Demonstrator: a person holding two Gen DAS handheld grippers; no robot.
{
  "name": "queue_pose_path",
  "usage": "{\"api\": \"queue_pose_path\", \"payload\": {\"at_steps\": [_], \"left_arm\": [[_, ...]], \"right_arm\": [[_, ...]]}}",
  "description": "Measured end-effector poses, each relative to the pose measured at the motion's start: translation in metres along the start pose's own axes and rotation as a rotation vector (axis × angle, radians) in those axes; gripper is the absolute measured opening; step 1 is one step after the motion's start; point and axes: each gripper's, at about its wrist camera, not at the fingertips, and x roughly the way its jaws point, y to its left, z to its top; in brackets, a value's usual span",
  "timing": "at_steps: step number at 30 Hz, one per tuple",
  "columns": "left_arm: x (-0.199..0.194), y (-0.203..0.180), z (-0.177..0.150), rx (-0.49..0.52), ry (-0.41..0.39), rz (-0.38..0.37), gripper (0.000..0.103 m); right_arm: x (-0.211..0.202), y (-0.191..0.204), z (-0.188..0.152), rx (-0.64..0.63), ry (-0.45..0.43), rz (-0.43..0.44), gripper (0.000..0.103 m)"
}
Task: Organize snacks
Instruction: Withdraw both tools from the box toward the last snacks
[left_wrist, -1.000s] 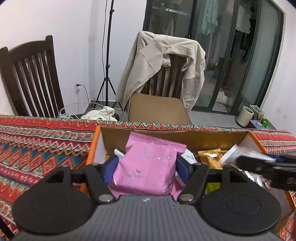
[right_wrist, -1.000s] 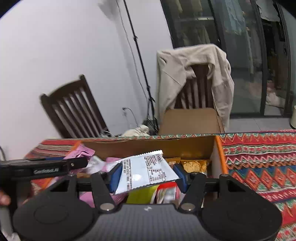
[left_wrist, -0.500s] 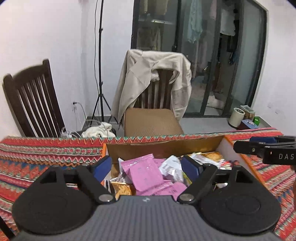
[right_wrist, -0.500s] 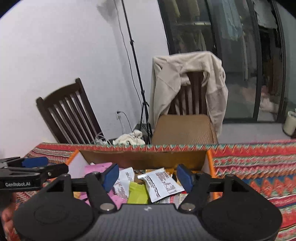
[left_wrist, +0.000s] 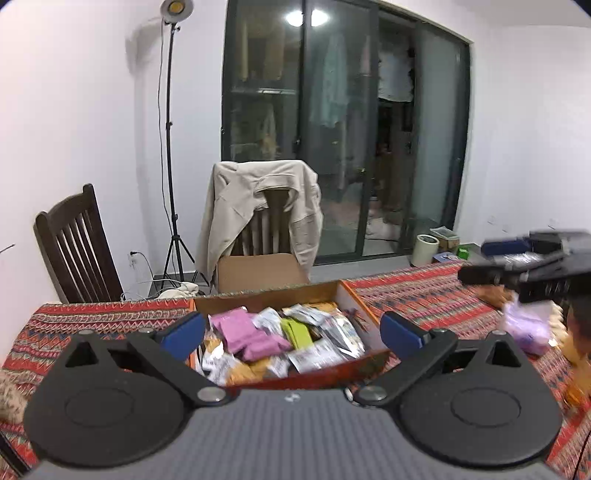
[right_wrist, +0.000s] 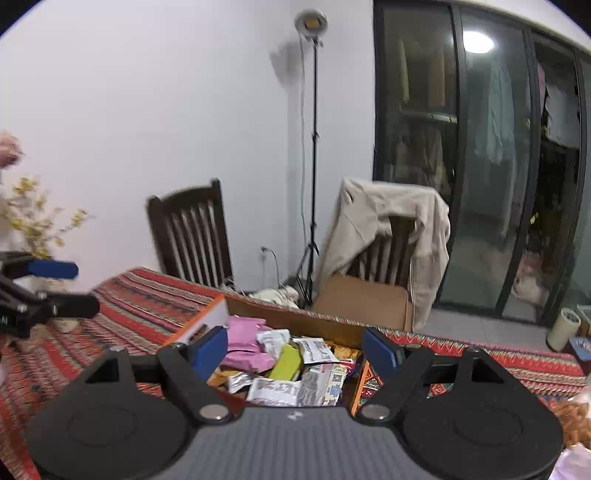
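An open cardboard box (left_wrist: 351, 295) with orange rims sits on the patterned tablecloth and holds several snack packets: pink (left_wrist: 247, 332), green (left_wrist: 297, 332) and white printed ones (left_wrist: 317, 356). My left gripper (left_wrist: 291, 334) is open and empty, raised above and behind the box. My right gripper (right_wrist: 295, 345) is open and empty too, above the same box (right_wrist: 284, 317), where the pink (right_wrist: 243, 339), green (right_wrist: 286, 363) and white packets (right_wrist: 314, 350) show. The right gripper also shows in the left wrist view (left_wrist: 517, 266), far right. The left gripper shows in the right wrist view (right_wrist: 55, 288), far left.
A red patterned tablecloth (left_wrist: 424, 295) covers the table. A chair draped with a beige jacket (left_wrist: 258, 206) and a dark wooden chair (left_wrist: 74, 243) stand behind it. A light stand (left_wrist: 170, 147) is by the wall. A purple bag (left_wrist: 524, 328) lies at right.
Both grippers let go of their packets, the pink one and the white one, into the box, opened, and pulled up and back from it.
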Motion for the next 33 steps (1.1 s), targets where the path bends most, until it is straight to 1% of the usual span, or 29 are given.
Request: {"api": "queue_pose_path", "payload": {"at_steps": [2,4,7,10,12,14,16,19,21,22,26,29,31,33], "left_arm": [[-0.029,-0.015,-0.016,0.026,-0.013,0.003,0.103],[-0.056,-0.028,-0.033,0.045,-0.037,0.0,0.103],[-0.093,-0.039,-0.067,0.014,-0.077,-0.02,0.103],[-0.117,-0.044,-0.103,-0.026,-0.065,-0.042,0.103],[-0.131,-0.045,-0.132,-0.071,-0.047,-0.052,0.103],[-0.143,-0.047,-0.159,-0.116,-0.026,-0.045,0.103],[-0.152,-0.05,-0.185,-0.152,-0.017,-0.03,0.103],[-0.153,-0.055,-0.216,-0.182,-0.001,0.033,0.103],[-0.153,-0.059,-0.233,-0.195,0.012,0.077,0.103],[-0.151,-0.061,-0.24,-0.201,0.025,0.088,0.103],[-0.143,-0.062,-0.262,-0.211,0.099,0.108,0.103],[-0.14,-0.063,-0.27,-0.217,0.121,0.117,0.103],[-0.134,-0.064,-0.269,-0.21,0.137,0.115,0.103],[-0.128,-0.068,-0.269,-0.198,0.144,0.12,0.103]], "right_arm": [[-0.034,0.004,-0.005,-0.017,-0.02,0.008,0.085],[-0.07,0.009,-0.015,-0.041,-0.042,0.013,0.087],[-0.117,0.012,-0.036,-0.055,-0.077,0.027,0.089],[-0.163,0.012,-0.073,-0.042,-0.111,0.044,0.09],[-0.186,0.013,-0.101,-0.038,-0.121,0.054,0.09],[-0.202,0.013,-0.13,-0.03,-0.125,0.061,0.091],[-0.215,0.016,-0.162,-0.025,-0.128,0.033,0.091],[-0.226,0.024,-0.204,-0.028,-0.134,-0.028,0.091],[-0.227,0.029,-0.232,0.007,-0.12,-0.055,0.097],[-0.225,0.032,-0.245,0.022,-0.106,-0.058,0.098],[-0.223,0.04,-0.288,0.084,-0.065,-0.054,0.098],[-0.216,0.043,-0.312,0.134,-0.029,-0.026,0.098],[-0.211,0.043,-0.323,0.147,-0.009,-0.021,0.098],[-0.206,0.041,-0.327,0.146,0.007,-0.033,0.098]]}}
